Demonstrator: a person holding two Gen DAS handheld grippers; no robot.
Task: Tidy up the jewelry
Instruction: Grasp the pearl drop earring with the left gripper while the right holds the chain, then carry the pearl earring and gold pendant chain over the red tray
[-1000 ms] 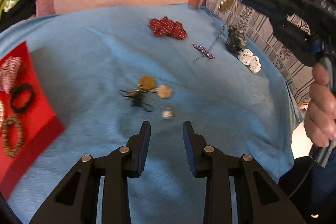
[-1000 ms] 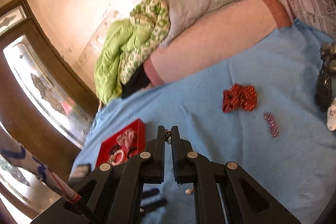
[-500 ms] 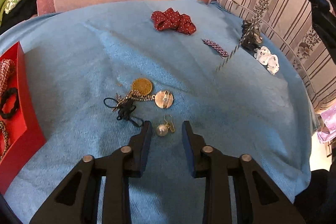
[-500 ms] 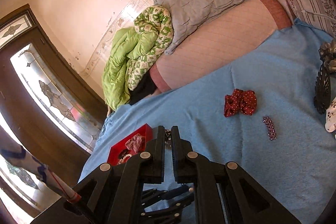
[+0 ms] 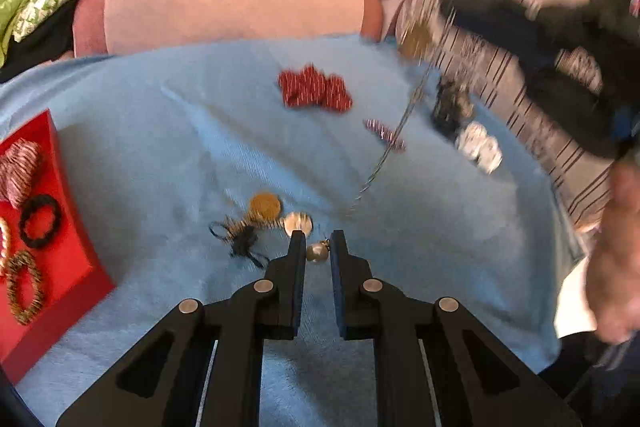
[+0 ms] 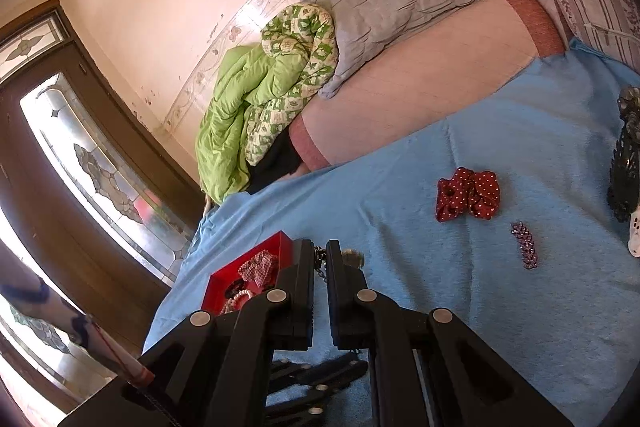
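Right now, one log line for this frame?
left hand-held gripper: closing around pearl earring | right hand-held gripper: shut on chain | red box: left

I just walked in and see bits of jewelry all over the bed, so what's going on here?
A person is sorting jewelry on a light blue blanket with two handheld grippers. The left gripper is closing its jaws around a small pearl drop earring. The right gripper is shut on a thin metal chain necklace, which dangles above the blanket. An open red box at the blanket's edge already holds hair ties and bracelets. A red polka-dot scrunchie and a purple beaded clip lie unsorted.
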